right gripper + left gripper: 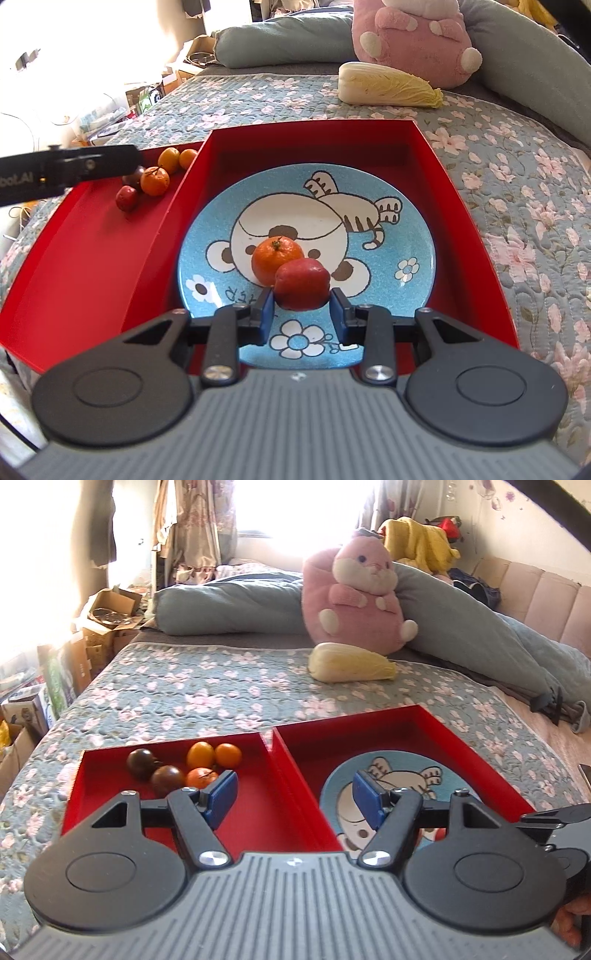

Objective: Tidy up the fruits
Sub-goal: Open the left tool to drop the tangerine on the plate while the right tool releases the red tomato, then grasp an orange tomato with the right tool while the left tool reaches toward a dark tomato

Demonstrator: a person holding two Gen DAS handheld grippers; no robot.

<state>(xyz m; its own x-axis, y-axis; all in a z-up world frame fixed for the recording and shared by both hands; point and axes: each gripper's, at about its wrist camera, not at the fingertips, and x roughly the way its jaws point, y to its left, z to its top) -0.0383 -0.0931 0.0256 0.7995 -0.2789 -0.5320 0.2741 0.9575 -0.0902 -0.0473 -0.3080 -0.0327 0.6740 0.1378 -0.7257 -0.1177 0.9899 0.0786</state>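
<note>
While my right gripper [302,308] hung over the blue cartoon plate [402,236], its blue pads were clamped on a red fruit [302,288], which hid the near edge of a mandarin [275,258] lying on the plate's white centre. Whether the red fruit rested on the plate or was held clear of it I could not tell. The plate sat inside the larger red tray [476,236] on the flowered quilt [524,177].

Only the right wrist view gave me that grip; from the left wrist camera the plate [334,786] was mostly hidden behind my left gripper [295,797], and neither fruit on it showed. That gripper's jaws stood apart with nothing between them, above the wall between the two trays.

The left view gave the better look into the smaller red tray [96,775] to the left: two dark tomatoes [142,762], two yellow-orange cherry tomatoes [201,755] and a mandarin with a green stem [201,777], clustered at its far end. In the right view part of that cluster [155,181] was covered by the black body of the left gripper reaching in from the left.

Beyond the trays, a napa cabbage [351,662] lay on the quilt, just in front of a pink plush toy [354,598] leaning on a blue-grey duvet [229,605]. Cardboard boxes [107,624] beside the bed showed clearly only in the left view.
</note>
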